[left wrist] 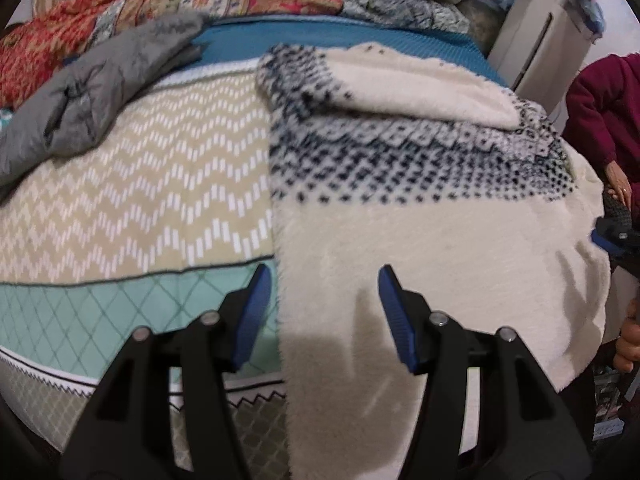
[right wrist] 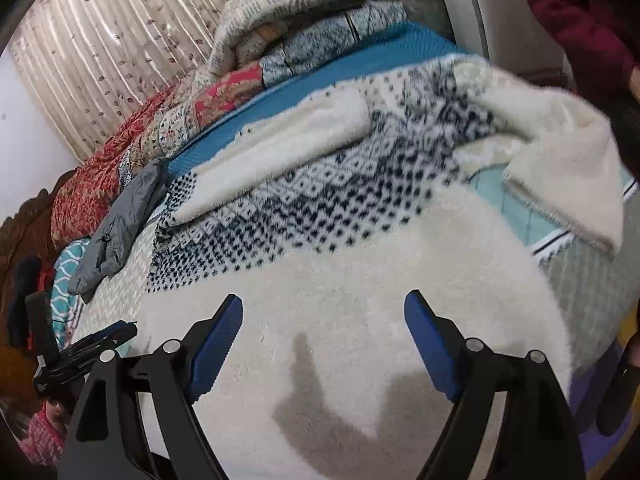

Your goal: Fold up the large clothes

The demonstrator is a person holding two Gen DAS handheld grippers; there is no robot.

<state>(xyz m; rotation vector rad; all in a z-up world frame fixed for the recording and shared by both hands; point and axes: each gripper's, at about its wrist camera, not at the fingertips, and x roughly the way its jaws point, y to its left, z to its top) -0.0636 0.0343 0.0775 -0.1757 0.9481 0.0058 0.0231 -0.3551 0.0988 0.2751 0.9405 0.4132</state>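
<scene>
Bedroom scene, and the bed (left wrist: 132, 184) wears a beige zigzag blanket with a teal diamond band along its near edge. Spread across it lies the cream fleece sweater (left wrist: 440, 240) with its navy dotted yoke, one sleeve (left wrist: 400, 92) folded across the chest and the hem hanging toward the cameras over the bed edge. Over on the right-wrist view the other sleeve (right wrist: 568, 168) is flopped out past the sweater's side. Left gripper (left wrist: 324, 312) hovers above the sweater's left hem edge, blue pads spread apart, nothing between them. Right gripper (right wrist: 324, 344) hangs over the plain cream body, jaws parted too, no cloth pinched. Beyond, a crumpled grey garment (left wrist: 96, 92) sits beside a red patchwork quilt (left wrist: 64, 40), with a leaf-print curtain (right wrist: 100, 52) behind.
</scene>
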